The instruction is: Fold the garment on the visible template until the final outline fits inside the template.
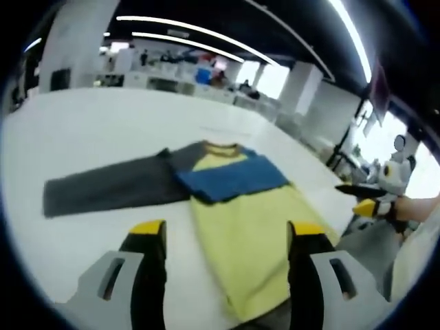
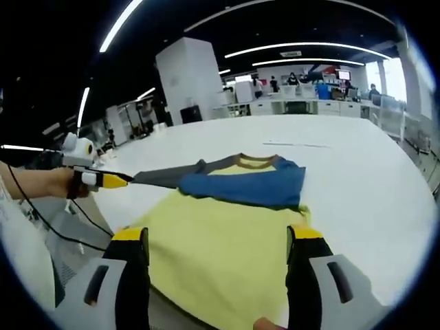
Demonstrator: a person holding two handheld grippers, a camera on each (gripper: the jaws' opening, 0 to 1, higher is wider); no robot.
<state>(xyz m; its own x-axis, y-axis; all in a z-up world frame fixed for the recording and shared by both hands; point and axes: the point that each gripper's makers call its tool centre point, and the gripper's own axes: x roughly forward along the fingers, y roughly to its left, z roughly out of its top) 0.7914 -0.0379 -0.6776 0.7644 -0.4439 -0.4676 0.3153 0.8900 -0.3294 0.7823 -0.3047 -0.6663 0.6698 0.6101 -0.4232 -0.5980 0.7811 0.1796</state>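
Currently the garment (image 1: 234,206) lies flat on the white bench (image 1: 96,130), bare surface along its edges. Left gripper (image 1: 227,237) and right gripper (image 2: 214,240) hover above, fingers wide, holding nothing.

White pillar (image 2: 189,79), ceiling light strips (image 1: 185,29), desks (image 2: 302,104)

Both views look low across the white table (image 1: 89,130), sharing the garment (image 1: 240,227) from opposite sides.
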